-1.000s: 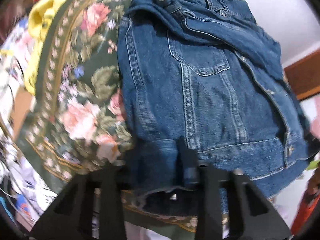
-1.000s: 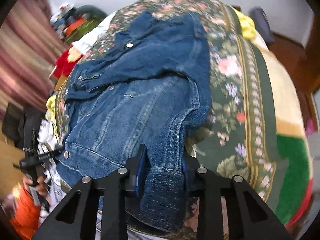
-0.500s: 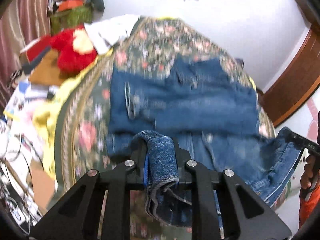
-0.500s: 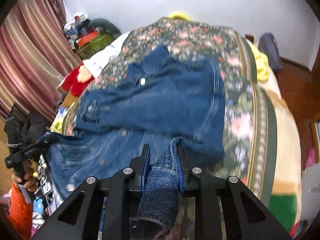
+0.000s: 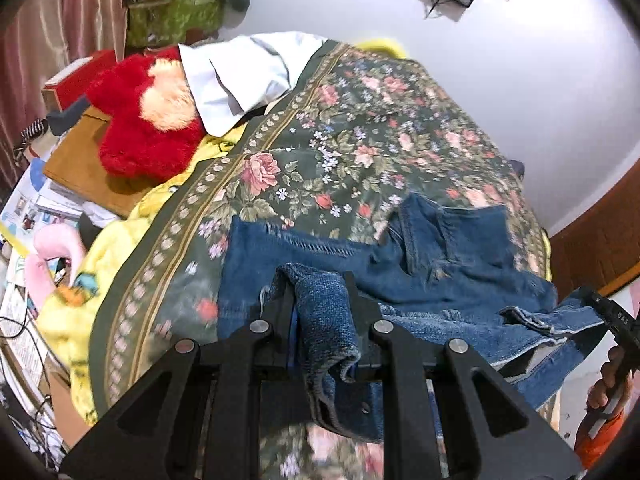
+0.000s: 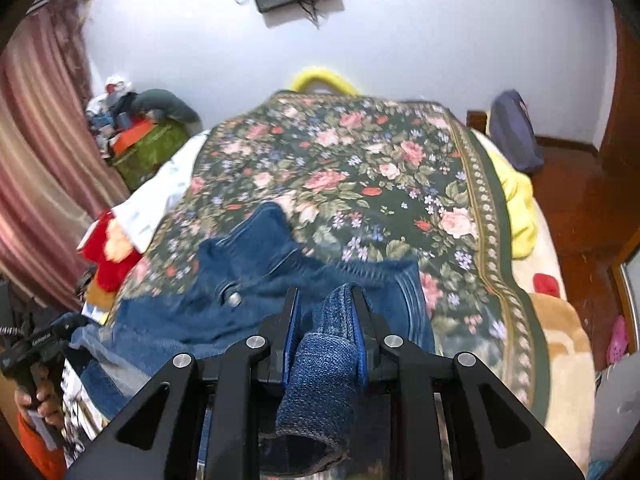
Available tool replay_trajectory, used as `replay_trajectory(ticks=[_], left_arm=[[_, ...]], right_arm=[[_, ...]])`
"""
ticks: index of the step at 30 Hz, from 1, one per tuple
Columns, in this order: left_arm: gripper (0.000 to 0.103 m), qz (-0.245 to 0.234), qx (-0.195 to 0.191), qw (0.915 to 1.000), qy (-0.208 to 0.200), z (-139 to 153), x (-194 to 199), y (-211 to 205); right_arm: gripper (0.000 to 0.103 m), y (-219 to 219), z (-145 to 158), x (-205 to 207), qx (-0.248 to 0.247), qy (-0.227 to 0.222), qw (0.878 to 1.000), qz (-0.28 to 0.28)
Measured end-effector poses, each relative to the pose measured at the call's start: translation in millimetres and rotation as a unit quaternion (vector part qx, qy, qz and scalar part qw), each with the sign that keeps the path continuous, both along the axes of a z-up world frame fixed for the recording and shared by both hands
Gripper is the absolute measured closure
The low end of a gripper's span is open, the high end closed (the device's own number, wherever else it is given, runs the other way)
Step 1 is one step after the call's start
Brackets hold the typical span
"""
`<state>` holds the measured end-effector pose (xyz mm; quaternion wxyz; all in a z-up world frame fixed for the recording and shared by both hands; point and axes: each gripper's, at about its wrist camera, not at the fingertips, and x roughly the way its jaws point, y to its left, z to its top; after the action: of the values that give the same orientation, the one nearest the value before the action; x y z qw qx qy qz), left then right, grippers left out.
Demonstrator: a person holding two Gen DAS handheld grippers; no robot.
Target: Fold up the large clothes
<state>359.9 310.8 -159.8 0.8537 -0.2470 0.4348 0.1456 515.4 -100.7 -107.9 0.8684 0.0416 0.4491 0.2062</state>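
A blue denim jacket (image 5: pixel 440 272) lies across the near part of a bed under a floral blanket (image 5: pixel 360 140). My left gripper (image 5: pixel 320 300) is shut on a bunched fold of the jacket's hem and holds it up off the bed. My right gripper (image 6: pixel 326 312) is shut on another bunched fold of the same jacket (image 6: pixel 248 292). The jacket stretches between the two grippers, and its near edge hangs off the bed. The right gripper also shows at the right edge of the left wrist view (image 5: pixel 612 316).
A red plush toy (image 5: pixel 144 120) and a white pillow (image 5: pixel 240 72) lie at the bed's far left. A yellow cloth (image 5: pixel 80 288) hangs off the left side. Boxes and clutter (image 6: pixel 140 136) stand by the curtain. A dark bag (image 6: pixel 514 136) sits at the far right.
Both grippers have lifted and pulled back with the jacket hem held. The views now look across the bed to the wall, and the jacket has slid nearer.
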Motion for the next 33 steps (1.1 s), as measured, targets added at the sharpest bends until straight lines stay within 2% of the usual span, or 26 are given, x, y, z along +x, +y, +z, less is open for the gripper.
replay_trajectory(ticks=[4,7,10,12,14,15,17,20,24,26,27,28,29,31,33], left_arm=[[0.084,0.004,-0.001,0.9996,0.027,-30.8,28.9,12.2],[0.082,0.001,-0.002,0.999,0.046,-55.7,45.0,18.0],[0.082,0.011,0.007,0.9973,0.073,-80.9,53.8,23.4],[0.081,0.014,-0.006,0.9969,0.077,-94.4,54.7,28.8],[0.079,0.006,0.005,0.9973,0.074,-94.5,54.3,26.5],[0.079,-0.002,0.019,0.9969,0.077,-92.6,55.2,22.5],[0.077,-0.025,0.057,0.9943,0.087,-86.2,57.8,11.3],[0.075,-0.053,0.098,0.9885,0.102,-72.2,62.4,-2.6],[0.069,-0.061,0.104,0.9885,0.092,-44.4,60.4,-8.3],[0.052,-0.05,0.13,0.9877,0.072,-23.8,53.4,-11.3],[0.046,-0.041,0.162,0.9845,0.053,-8.8,47.8,-14.0],[0.033,-0.035,0.181,0.9819,0.041,1.3,43.0,-15.9],[0.027,-0.027,0.196,0.9798,0.03,10.3,38.1,-16.6],[0.027,-0.022,0.205,0.9784,0.008,27.2,24.5,-18.4],[0.027,-0.039,0.204,0.9782,0.004,33.6,14.1,-24.0]], right_arm=[[0.083,14.8,-33.5,44.8,-0.007,0.033,0.999,-0.015],[0.082,23.1,-54.5,61.5,-0.031,0.037,0.999,-0.016],[0.082,27.6,-71.4,72.6,-0.07,0.024,0.997,-0.02],[0.082,19.6,-78.3,82.4,-0.14,-0.005,0.989,-0.058],[0.082,2.5,-83.2,92.6,-0.148,0.006,0.986,-0.071],[0.082,-8.2,-86.0,97.7,-0.138,0.023,0.987,-0.074],[0.082,-33.8,-89.1,102.0,-0.087,0.057,0.992,-0.076],[0.082,-55.9,-82.7,91.6,-0.033,0.07,0.994,-0.071],[0.082,-52.0,-67.3,62.0,-0.056,0.052,0.996,-0.034],[0.082,-42.5,-59.1,43.7,-0.07,0.037,0.997,-0.006],[0.082,-37.8,-55.0,34.9,-0.077,0.031,0.997,0.009],[0.082,-31.1,-49.2,22.6,-0.084,0.022,0.996,0.029],[0.082,-28.3,-46.0,15.3,-0.087,0.016,0.995,0.041],[0.082,-19.8,-37.6,-3.4,-0.091,0.003,0.994,0.069],[0.082,-8.8,-30.5,-22.5,-0.094,-0.009,0.991,0.096]])
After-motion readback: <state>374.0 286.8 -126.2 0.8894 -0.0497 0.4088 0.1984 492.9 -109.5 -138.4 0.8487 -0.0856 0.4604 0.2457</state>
